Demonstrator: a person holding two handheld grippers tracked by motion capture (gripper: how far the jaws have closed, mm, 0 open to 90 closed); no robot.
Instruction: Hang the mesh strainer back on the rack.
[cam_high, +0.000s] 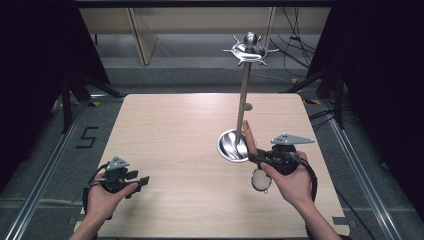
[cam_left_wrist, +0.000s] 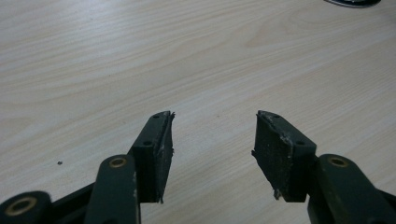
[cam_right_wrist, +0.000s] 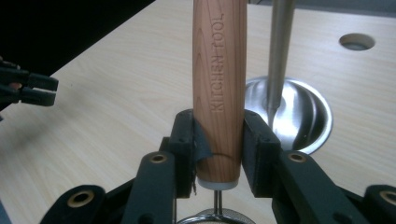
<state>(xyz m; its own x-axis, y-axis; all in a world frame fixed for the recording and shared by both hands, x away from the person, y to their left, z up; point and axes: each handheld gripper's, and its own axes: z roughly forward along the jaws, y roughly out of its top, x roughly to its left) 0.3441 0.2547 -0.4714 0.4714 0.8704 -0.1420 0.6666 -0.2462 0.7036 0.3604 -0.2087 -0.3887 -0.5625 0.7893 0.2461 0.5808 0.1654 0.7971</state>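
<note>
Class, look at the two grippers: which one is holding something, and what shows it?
The right gripper: its jaws clamp a wooden handle stamped KITCHEN TOOL. The left gripper stands open over bare table.

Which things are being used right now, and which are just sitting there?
In use:
- wooden-handled kitchen tool with a round wire-mesh head, clamped in the right gripper
- shiny steel hanging stand with a round dished base and hooks on top, right beside the tool

Just there:
- left gripper, open, nothing in it
- small round hole in the light wooden table
</note>
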